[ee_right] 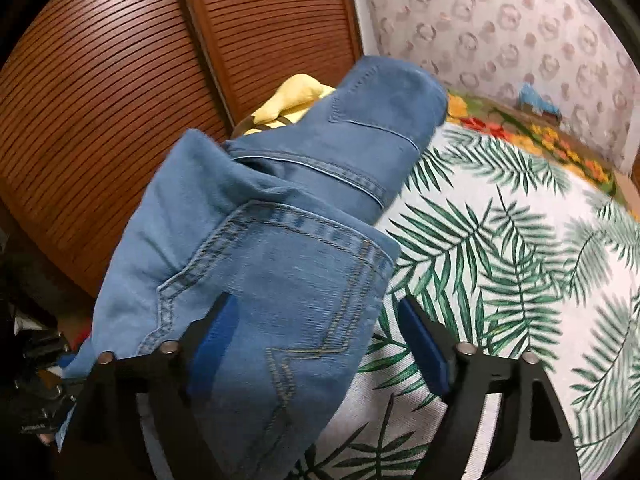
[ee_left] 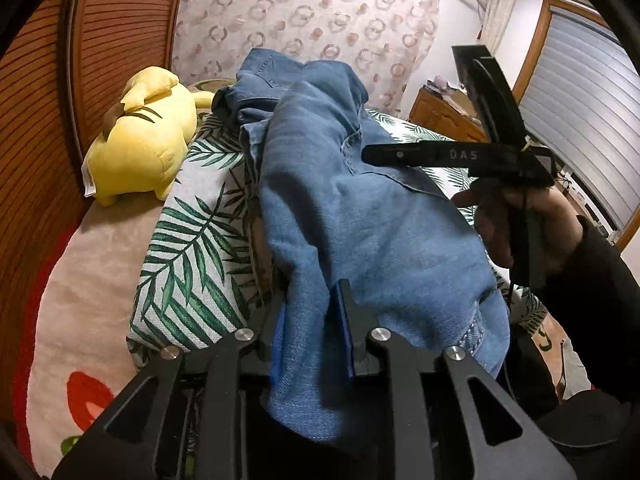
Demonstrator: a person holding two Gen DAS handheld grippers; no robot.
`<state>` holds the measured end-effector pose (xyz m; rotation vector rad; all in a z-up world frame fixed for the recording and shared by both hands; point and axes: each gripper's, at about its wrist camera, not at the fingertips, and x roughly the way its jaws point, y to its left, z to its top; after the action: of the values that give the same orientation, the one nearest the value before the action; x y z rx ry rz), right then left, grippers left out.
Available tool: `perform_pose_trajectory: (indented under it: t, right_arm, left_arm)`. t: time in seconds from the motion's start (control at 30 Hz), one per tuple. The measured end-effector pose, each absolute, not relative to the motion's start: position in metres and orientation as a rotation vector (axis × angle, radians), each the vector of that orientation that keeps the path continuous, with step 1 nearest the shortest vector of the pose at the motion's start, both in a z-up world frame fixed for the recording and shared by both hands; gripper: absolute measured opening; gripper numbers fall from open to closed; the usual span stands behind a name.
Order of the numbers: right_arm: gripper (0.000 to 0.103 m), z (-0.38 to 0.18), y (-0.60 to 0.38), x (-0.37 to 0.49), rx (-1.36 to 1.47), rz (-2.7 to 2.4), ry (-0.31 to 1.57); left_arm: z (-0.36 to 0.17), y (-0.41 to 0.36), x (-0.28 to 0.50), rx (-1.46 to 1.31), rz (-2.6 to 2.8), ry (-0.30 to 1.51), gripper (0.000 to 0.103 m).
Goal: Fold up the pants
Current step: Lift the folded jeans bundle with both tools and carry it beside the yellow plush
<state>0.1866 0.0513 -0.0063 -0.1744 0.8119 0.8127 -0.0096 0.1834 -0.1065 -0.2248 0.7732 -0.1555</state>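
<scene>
Left to right in the left wrist view: yellow plush toy (ee_left: 140, 136) beside the louvred wooden doors (ee_left: 116, 28), then blue denim pants (ee_left: 360, 216) heaped on the palm-leaf bedspread (ee_left: 192, 248), left gripper (ee_left: 316, 332) clamped on a fold. Only here: right gripper (ee_left: 424, 108) from outside, fingers spread. Right wrist view: back pocket between parted pads, unpressed; bare bedspread rightward to the wallpapered wall (ee_right: 520, 40).

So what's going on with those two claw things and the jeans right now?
Left gripper shut on the jeans. Right gripper open, denim lying between its pads. Jeans bunched on the leaf-print bedspread; yellow plush toy beside them.
</scene>
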Motion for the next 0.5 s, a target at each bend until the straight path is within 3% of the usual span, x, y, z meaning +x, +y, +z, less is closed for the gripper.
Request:
perform_pose_trajectory:
  t: [0.27, 0.33, 0.43, 0.47, 0.5]
  right_arm:
    - [0.086, -0.024, 0.058, 0.209, -0.071, 0.964, 0.954]
    - [0.079, -0.029, 0.058, 0.213, -0.02, 0.998, 0.975]
    - [0.051, -0.029, 0.053, 0.215, 0.03, 1.045, 0.977]
    - [0.037, -0.027, 0.051, 0.214, 0.038, 1.055, 0.969]
    - [0.031, -0.023, 0.05, 0.212, 0.039, 1.057, 0.957]
  left_arm:
    - [-0.107, 0.185, -0.009, -0.22, -0.157, 0.767, 0.023]
    - [-0.107, 0.184, -0.01, -0.216, -0.165, 0.759, 0.019]
    - [-0.106, 0.183, -0.013, -0.225, -0.179, 0.746, 0.014]
    - [-0.105, 0.183, -0.013, -0.23, -0.179, 0.744, 0.013]
    - [-0.104, 0.183, -0.013, -0.238, -0.179, 0.739, 0.011]
